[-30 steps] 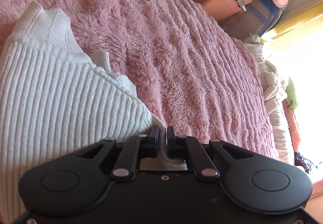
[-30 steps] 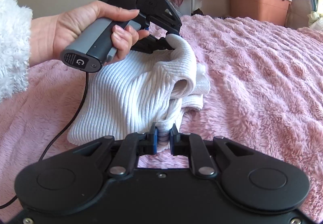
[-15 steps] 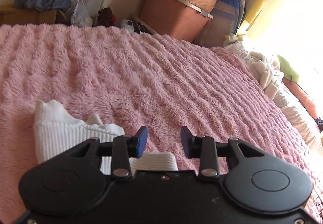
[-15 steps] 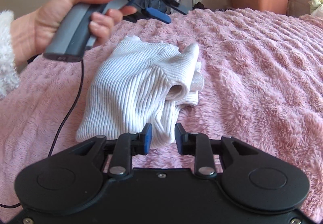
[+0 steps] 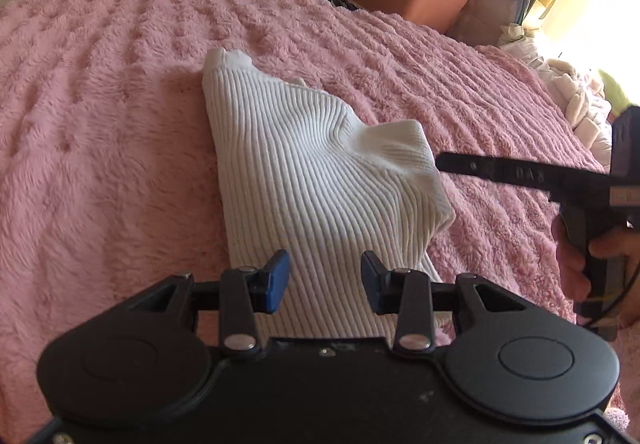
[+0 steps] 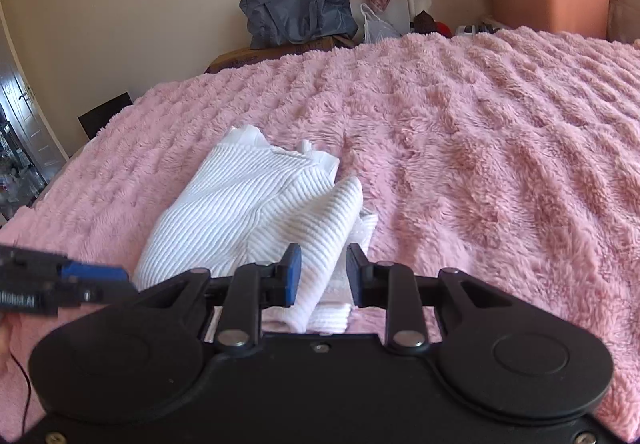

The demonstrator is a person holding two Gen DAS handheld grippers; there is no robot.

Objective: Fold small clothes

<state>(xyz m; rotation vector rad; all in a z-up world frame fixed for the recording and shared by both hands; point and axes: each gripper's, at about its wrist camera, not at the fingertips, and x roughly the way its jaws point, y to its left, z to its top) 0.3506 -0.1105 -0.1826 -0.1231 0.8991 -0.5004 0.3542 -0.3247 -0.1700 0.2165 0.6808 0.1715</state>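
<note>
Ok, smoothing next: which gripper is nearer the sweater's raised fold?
Right: right gripper beside the raised fold, left gripper back at the sweater's near end. Both jaws just opened, gripping nothing.

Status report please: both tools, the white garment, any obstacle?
Left tool open, right tool open, both empty. White ribbed knit garment folded on fluffy pink blanket. No obstacle seen.
</note>
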